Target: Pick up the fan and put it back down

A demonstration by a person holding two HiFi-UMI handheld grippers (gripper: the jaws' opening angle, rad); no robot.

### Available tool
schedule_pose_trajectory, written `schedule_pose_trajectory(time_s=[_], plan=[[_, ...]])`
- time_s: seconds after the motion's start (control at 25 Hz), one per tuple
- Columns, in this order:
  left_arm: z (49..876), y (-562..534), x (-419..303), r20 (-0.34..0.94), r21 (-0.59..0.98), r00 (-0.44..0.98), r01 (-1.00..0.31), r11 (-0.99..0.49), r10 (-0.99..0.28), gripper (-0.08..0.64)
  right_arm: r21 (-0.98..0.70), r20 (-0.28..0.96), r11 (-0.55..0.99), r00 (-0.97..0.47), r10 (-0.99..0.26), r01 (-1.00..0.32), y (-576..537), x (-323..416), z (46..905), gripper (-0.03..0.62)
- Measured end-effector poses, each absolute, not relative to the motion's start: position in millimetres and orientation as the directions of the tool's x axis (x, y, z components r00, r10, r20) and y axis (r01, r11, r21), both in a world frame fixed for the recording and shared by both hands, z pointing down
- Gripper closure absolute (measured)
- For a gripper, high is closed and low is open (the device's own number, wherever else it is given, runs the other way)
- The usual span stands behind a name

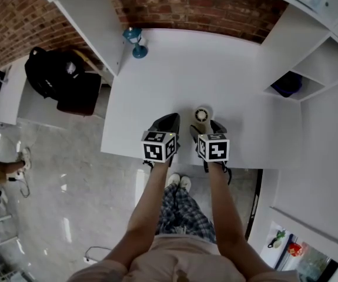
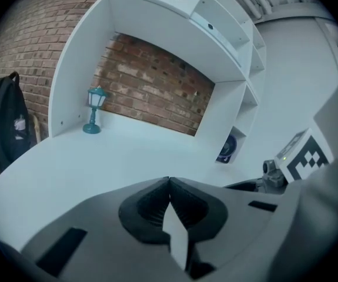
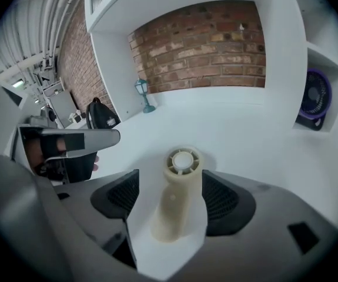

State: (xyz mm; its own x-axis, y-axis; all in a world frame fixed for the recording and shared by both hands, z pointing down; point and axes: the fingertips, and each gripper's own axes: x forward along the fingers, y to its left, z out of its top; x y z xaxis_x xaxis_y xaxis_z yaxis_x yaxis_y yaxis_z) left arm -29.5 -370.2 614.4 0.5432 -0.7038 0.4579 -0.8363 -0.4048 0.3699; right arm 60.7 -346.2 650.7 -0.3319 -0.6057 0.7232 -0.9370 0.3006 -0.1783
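Note:
A small cream hand-held fan (image 1: 203, 114) lies flat on the white desk (image 1: 227, 69), near its front edge. In the right gripper view the fan (image 3: 177, 201) lies between the two dark pads, round head pointing away. My right gripper (image 1: 207, 128) stands open around the handle; a strip of desk shows between the handle and the left pad, and the right pad is close to the head. My left gripper (image 1: 170, 121) hovers just left of it over the desk, jaws shut together (image 2: 169, 184) with nothing between them.
A teal lantern lamp (image 1: 136, 40) stands at the desk's back left by the brick wall. A purple fan (image 1: 287, 84) sits in a cubby of the white shelf unit on the right. A black backpack (image 1: 51, 72) rests on a seat left of the desk.

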Motion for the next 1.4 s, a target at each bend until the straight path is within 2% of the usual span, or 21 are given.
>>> schedule_pose_trajectory(time_s=[0.56,0.76,1.4], plan=[[643,-358,-28,0.491,0.408,0.55,-0.83,-0.379,-0.675,0.532,-0.14,0.806,0.241,-0.252,-0.535,-0.96,-328,65,694,0.32],[643,-357,-28,0.488,0.415,0.557,-0.825,-0.383,-0.672,0.532,-0.111,0.823,0.231,-0.22,-0.523,-0.967,-326,67,699,0.373],[641,-354,-34,0.481,0.412,0.556,-0.826,-0.386,-0.678,0.532,-0.077,0.815,0.24,-0.199,-0.544,-0.968,-326,68,696,0.39]])
